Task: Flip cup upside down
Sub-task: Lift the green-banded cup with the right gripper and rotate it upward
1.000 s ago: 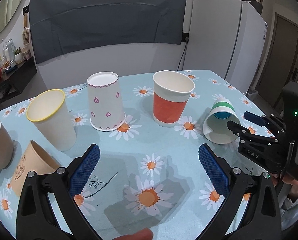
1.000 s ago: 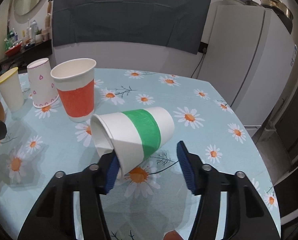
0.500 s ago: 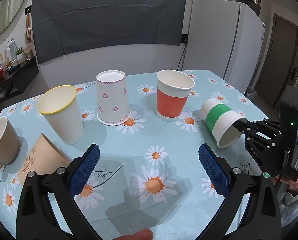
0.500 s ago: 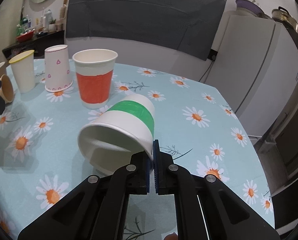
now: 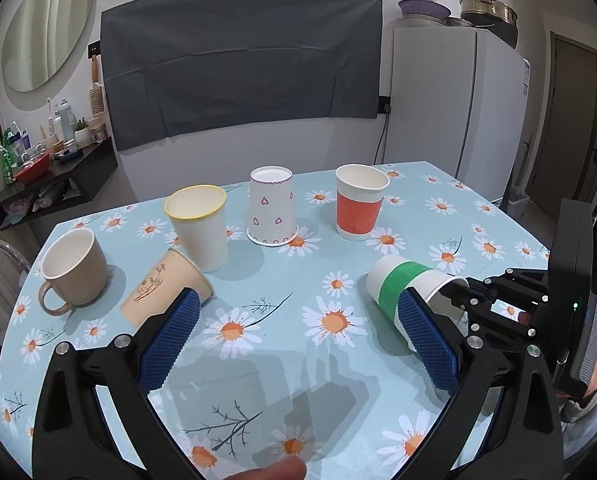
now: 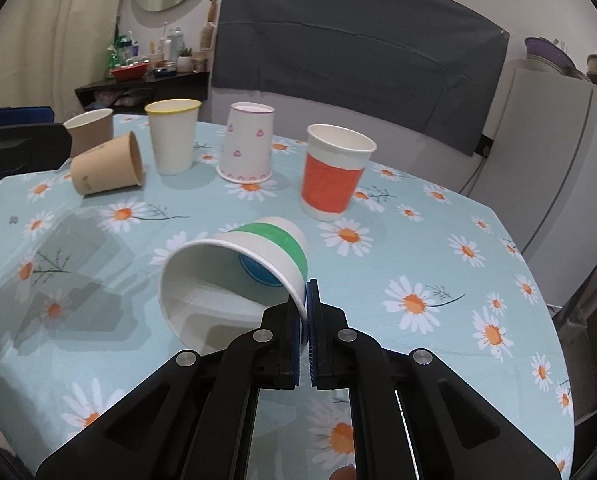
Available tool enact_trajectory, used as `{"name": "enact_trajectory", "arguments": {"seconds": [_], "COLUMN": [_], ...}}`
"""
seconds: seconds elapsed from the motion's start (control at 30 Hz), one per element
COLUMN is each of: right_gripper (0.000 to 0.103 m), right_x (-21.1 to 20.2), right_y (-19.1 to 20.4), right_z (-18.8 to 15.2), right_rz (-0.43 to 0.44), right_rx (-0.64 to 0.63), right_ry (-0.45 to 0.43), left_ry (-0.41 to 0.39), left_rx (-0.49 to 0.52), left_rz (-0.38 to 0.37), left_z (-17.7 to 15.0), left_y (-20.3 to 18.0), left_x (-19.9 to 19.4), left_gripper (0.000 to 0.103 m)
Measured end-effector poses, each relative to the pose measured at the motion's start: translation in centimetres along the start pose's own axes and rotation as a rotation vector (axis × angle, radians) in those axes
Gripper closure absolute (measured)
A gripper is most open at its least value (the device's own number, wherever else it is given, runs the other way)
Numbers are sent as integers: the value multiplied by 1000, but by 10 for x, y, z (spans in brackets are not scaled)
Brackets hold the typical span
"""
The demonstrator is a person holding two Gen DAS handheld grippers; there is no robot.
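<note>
A white paper cup with a green band point(image 6: 254, 264) is held off the daisy tablecloth, tilted on its side with its mouth toward the right wrist camera. My right gripper point(image 6: 305, 300) is shut on its rim at the right side. In the left wrist view the same cup point(image 5: 408, 286) hangs at the right, with the right gripper point(image 5: 464, 294) pinching its rim. My left gripper point(image 5: 298, 340) is open and empty above the near middle of the table.
Further back stand a red-banded cup point(image 5: 360, 208), an upside-down heart-print cup point(image 5: 272, 212), a yellow-rimmed cup point(image 5: 200, 226) and a beige mug point(image 5: 72, 270). A tan cup point(image 5: 162, 288) lies on its side by my left finger. A fridge point(image 5: 458, 112) stands behind.
My right gripper has closed on the green-banded cup's rim and lifted it off the table, turning it. The left gripper has drawn back and up.
</note>
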State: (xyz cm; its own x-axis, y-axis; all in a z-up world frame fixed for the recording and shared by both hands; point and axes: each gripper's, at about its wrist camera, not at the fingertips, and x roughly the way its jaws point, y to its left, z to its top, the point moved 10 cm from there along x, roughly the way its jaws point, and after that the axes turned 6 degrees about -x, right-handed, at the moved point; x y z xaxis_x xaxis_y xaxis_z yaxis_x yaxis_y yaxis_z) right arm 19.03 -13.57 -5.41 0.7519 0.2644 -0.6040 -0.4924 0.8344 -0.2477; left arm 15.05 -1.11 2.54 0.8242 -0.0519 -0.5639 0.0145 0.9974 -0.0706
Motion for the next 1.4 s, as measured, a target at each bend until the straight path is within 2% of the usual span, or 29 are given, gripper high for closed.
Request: {"name": "enact_trajectory", "arguments": {"seconds": [0.5, 0.67, 0.7, 0.73, 0.77, 0.8, 0.83, 0.9, 0.97, 1.13, 1.4], "right_gripper": [100, 97, 91, 74, 62, 38, 29, 27, 17, 16, 13], "right_x": [-42, -43, -43, -44, -45, -46, -49, -52, -54, -60, -65], "right_y": [85, 101, 102, 102, 103, 102, 100, 96, 90, 75, 41], "right_z": [-5, -13, -15, -18, -20, -22, -23, -27, -29, -36, -46], "right_rz": [146, 178, 178, 176, 178, 181, 180, 179, 176, 169, 105], "right_rx": [-78, -102, -107, -114, -118, -118, -114, -109, -96, -91, -77], "right_ry": [-63, -45, -44, -42, -41, -43, -50, -49, -46, -42, -38], "left_ry": [-37, -26, -16, -2, 11, 22, 28, 40, 59, 114, 177], "left_rx": [-19, -43, -53, -65, -75, -80, -81, -83, -94, -118, -158], "left_rz": [71, 87, 85, 77, 68, 63, 60, 49, 35, 4, 8], "left_z": [-25, -34, -36, -39, -41, -43, -44, -46, -48, -52, -51], "left_y": [23, 32, 34, 34, 34, 34, 33, 31, 29, 22, 15], "left_x": [-58, -62, -61, -58, -56, -53, -51, -46, -40, -25, -3], "left_gripper": [6, 6, 6, 6, 6, 6, 6, 6, 6, 6, 6]}}
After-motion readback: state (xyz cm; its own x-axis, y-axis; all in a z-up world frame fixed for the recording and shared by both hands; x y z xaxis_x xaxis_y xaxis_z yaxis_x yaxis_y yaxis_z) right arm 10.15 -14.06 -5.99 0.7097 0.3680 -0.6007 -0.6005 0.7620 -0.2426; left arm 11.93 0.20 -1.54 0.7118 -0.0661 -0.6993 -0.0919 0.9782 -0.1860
